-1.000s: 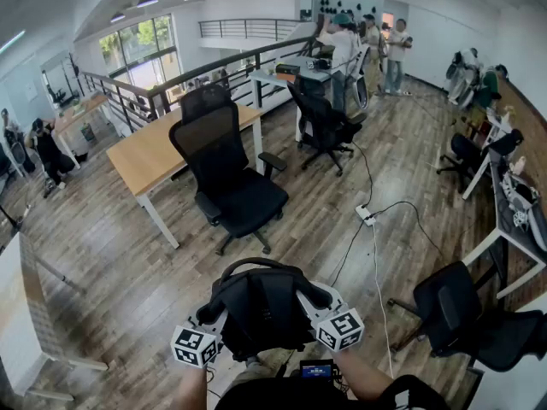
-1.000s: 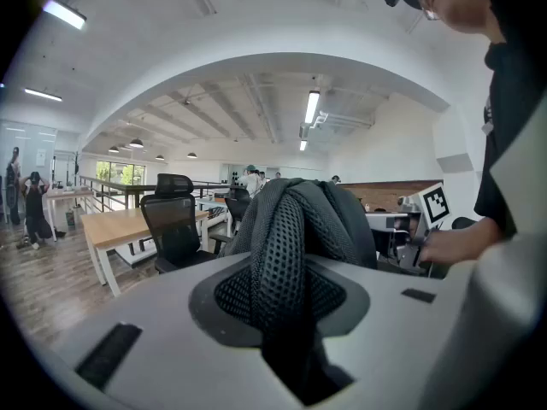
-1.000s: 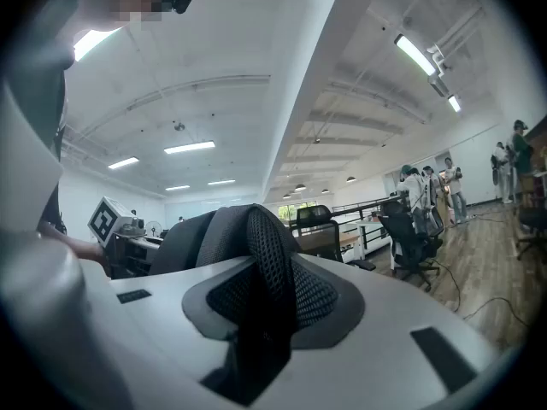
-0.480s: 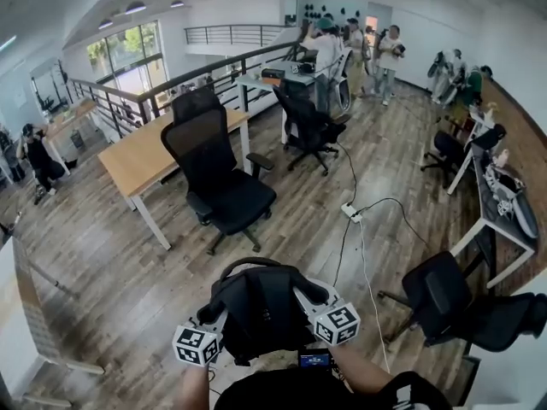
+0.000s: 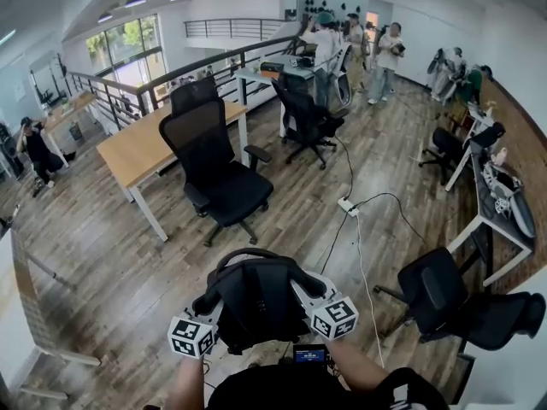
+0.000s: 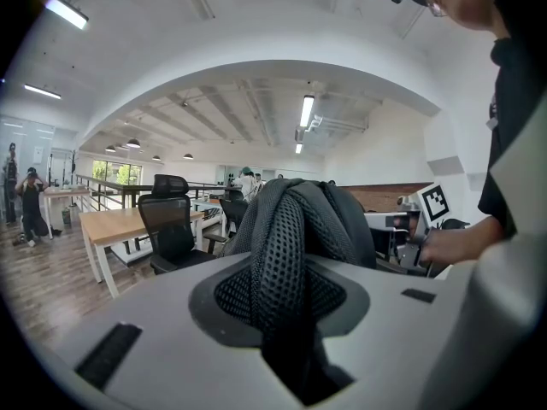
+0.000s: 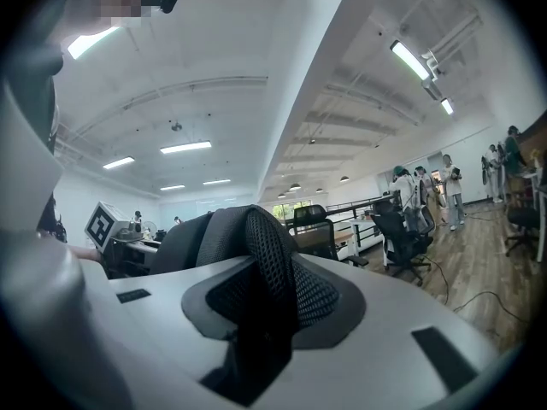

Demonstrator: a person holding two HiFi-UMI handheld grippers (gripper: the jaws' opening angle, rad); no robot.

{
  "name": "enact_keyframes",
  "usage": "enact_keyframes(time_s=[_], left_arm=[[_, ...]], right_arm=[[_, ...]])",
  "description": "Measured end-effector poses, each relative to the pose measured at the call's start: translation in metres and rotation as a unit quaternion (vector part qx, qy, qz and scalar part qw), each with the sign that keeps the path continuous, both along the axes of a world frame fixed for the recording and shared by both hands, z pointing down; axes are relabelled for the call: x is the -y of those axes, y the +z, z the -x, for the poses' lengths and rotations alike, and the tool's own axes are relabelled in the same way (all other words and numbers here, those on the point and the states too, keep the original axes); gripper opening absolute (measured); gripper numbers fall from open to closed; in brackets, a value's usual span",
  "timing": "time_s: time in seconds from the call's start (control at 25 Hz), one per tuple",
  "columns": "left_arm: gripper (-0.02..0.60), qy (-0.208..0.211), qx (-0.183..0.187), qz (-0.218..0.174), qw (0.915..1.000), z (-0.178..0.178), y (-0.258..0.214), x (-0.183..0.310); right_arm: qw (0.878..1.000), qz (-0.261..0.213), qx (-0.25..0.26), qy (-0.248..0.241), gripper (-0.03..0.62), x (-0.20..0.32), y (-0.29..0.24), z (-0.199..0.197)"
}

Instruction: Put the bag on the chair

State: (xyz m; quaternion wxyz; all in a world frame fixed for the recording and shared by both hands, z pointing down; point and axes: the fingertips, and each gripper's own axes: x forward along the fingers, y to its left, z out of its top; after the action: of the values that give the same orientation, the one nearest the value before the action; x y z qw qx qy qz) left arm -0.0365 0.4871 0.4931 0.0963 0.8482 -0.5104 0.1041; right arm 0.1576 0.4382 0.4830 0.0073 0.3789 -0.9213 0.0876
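I hold a black backpack (image 5: 256, 301) low in the head view, between both grippers. My left gripper (image 5: 209, 304) is shut on one mesh shoulder strap (image 6: 282, 254), which fills the gap between its jaws. My right gripper (image 5: 309, 295) is shut on the other mesh strap (image 7: 273, 272). The black office chair (image 5: 224, 190) stands ahead and slightly left on the wooden floor, its seat bare and apart from the bag. That chair (image 6: 171, 229) shows beyond the bag in the left gripper view, and in the right gripper view the chair (image 7: 318, 229) shows too.
A wooden desk (image 5: 137, 148) stands left of the chair. A second black chair (image 5: 308, 122) is farther back, another (image 5: 444, 301) near right. A power strip with cable (image 5: 348, 206) lies on the floor. People stand at the back (image 5: 342, 41).
The head view has shifted a little, so the chair and desk sit slightly more to the left. Both grippers keep hold of the backpack straps.
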Motion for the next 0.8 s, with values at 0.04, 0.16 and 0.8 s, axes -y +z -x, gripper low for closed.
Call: enact_keyframes(time_s=[0.04,0.16,0.8], left_arm=[[0.109,0.000,-0.001,0.001,1.0000,-0.001,0.001,0.000],[0.109,-0.001,-0.004,0.003,1.0000,-0.008,0.003,0.000],[0.109,-0.010,-0.005,0.021,0.9997,-0.043,0.013,0.012]], right_arm=[[1.000,0.000,0.000,-0.001,0.120,0.000,0.000,-0.001],[1.000,0.002,-0.003,-0.004,0.121,0.002,0.000,-0.007],[0.999,0.017,0.017,-0.028,0.121,0.018,0.012,-0.043]])
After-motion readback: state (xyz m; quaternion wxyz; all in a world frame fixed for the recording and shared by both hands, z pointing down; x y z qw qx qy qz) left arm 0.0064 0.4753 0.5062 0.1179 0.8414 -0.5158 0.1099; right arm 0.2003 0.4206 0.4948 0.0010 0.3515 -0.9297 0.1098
